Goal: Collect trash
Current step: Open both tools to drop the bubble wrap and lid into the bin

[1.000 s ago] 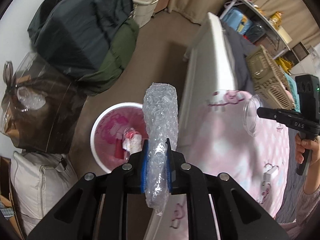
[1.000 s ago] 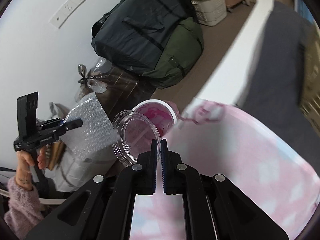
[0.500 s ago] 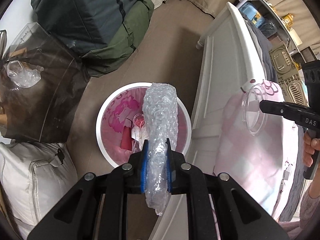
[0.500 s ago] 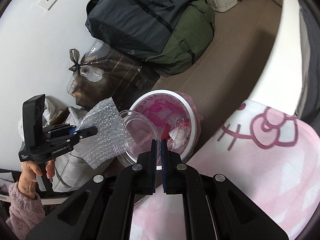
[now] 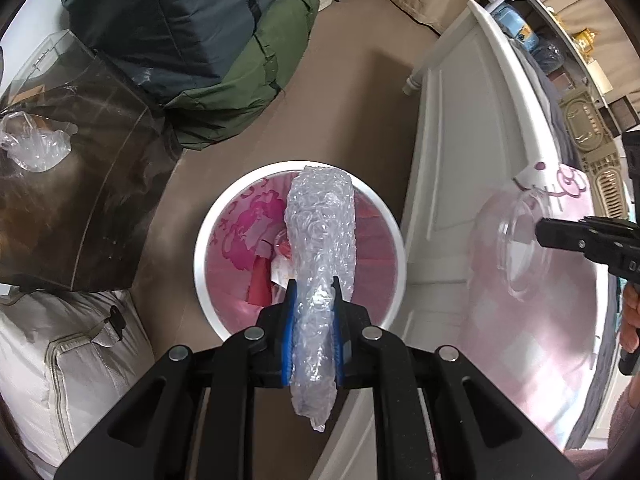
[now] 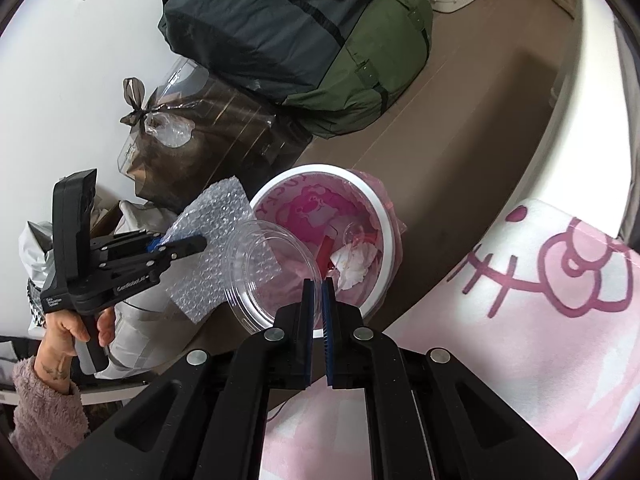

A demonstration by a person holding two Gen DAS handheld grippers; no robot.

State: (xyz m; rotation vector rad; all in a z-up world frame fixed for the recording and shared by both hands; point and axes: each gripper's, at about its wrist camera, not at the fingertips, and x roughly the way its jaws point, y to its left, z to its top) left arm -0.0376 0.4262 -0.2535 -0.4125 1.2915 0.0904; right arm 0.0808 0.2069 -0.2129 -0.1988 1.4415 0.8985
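The waste bin (image 5: 200, 264) has a white rim and a pink liner printed with a magenta cartoon figure; the bubble wrap (image 5: 322, 240) is clear and dimpled; the lid (image 6: 272, 272) is transparent; the blanket (image 6: 520, 320) is pale pink with plum line drawings; the duffel bags are navy (image 6: 280, 12) and olive green (image 6: 380, 64); each hand-held gripper (image 6: 316, 300) is black with blue pads

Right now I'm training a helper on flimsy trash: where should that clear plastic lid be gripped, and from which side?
Grip the clear plastic lid at its thin rim, coming edge-on from outside the rim. The right hand-held gripper is shut on it like that; the domed middle is probably too wide to pinch.
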